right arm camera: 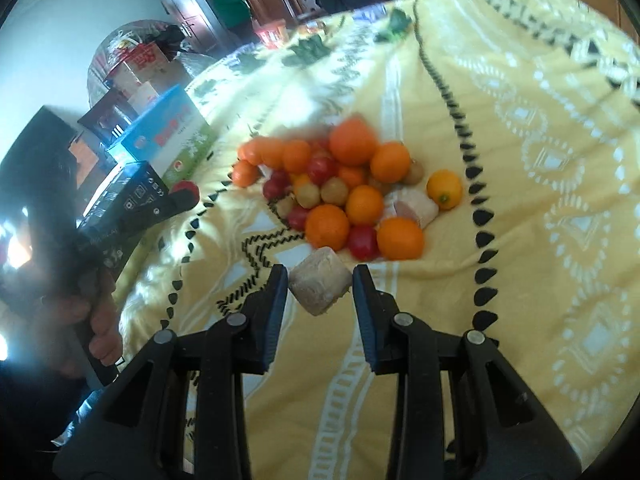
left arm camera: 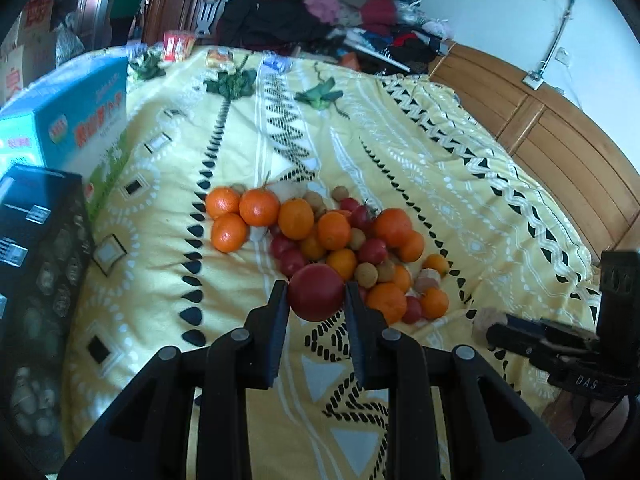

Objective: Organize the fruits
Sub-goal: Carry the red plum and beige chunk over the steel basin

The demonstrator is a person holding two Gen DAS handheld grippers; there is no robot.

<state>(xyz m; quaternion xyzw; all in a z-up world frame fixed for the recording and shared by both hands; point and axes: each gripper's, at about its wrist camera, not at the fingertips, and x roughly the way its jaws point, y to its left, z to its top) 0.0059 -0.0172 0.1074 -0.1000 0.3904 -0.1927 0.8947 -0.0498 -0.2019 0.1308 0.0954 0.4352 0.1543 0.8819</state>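
Note:
A pile of oranges (left arm camera: 259, 208), small red tomatoes (left arm camera: 372, 251) and tan longans (left arm camera: 366, 275) lies on a yellow patterned bedspread (left arm camera: 420, 168). My left gripper (left arm camera: 316, 294) is shut on a large red fruit (left arm camera: 316, 292) at the pile's near edge. In the right wrist view the same pile (right arm camera: 344, 188) lies ahead. My right gripper (right arm camera: 320, 284) has a beige chunky piece (right arm camera: 320, 286) between its fingers; the left finger touches it, the right finger stands a little off. The right gripper also shows in the left wrist view (left arm camera: 492, 326), at the right.
A blue and green carton (left arm camera: 76, 128) and a black box (left arm camera: 36, 248) stand at the left. Clothes (left arm camera: 320, 8) are heaped at the far end. A wooden bed frame (left arm camera: 560, 152) runs along the right. A person in green (right arm camera: 230, 4) stands in the doorway.

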